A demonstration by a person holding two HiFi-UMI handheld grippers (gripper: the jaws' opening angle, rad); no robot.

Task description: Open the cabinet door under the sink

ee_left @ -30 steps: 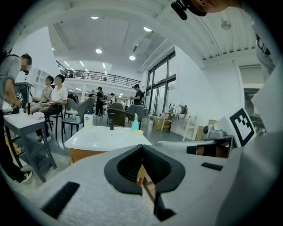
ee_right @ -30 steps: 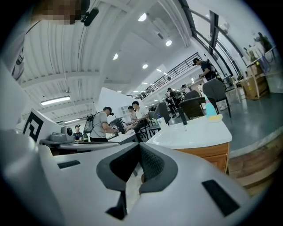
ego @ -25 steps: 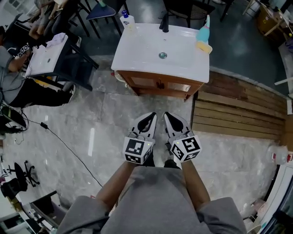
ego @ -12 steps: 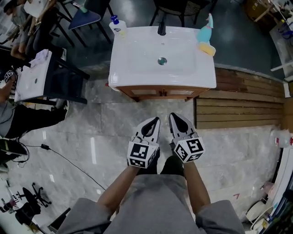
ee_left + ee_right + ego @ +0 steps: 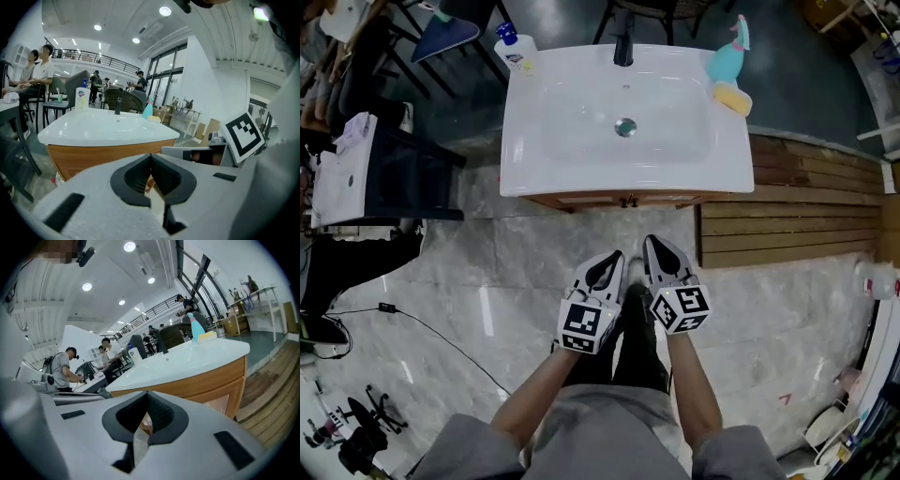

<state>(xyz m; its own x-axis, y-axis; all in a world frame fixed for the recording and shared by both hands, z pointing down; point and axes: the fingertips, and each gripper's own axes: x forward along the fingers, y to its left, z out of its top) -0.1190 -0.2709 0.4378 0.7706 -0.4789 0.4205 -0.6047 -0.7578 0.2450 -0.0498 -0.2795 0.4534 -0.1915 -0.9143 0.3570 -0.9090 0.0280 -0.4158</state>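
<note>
Since the cabinet door (image 5: 219, 398) under the sink (image 5: 534, 159) looks too far to reach, the left tongs (image 5: 615, 257) and right tongs (image 5: 651, 244) point at it, pressed together, empty.

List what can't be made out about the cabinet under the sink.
- Doors, head view: the sink top overhangs them; only a thin wooden strip shows.
- Knobs, head view: too small to tell their shape.
- Cabinet front, left gripper view: the left hand-held gripper's body covers its lower part.
- Right gripper view: the right hand-held gripper's body covers the front's lower middle and left.
</note>
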